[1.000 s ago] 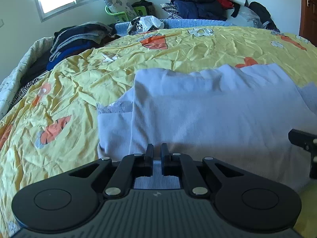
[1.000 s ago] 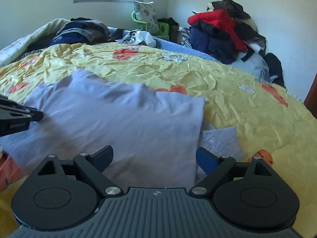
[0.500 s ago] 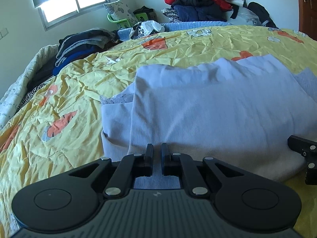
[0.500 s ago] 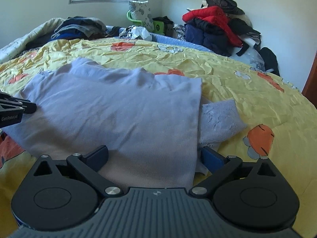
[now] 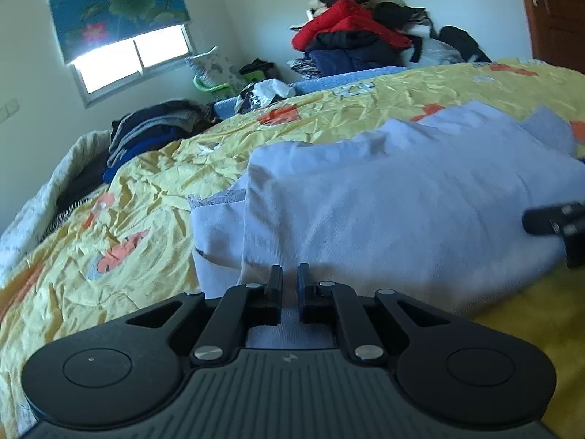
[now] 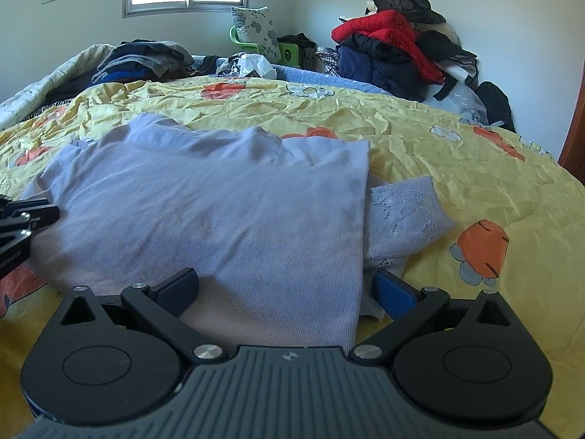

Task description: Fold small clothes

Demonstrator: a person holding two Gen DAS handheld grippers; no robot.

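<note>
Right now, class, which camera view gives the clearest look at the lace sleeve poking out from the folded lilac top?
The right wrist view: the lace sleeve lies in full sight beside the lilac top, its pattern sharp. The left wrist view shows only a blurred corner of it past the top's far edge, plus a lace strip on the other side.

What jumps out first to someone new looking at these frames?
The pale lavender top, folded in the middle of the yellow flowered quilt, with a lace sleeve poking out on its right side. The left claw is pinched on its near edge; the right claw gapes wide over the near right corner. A red jacket tops the corner pile.
</note>
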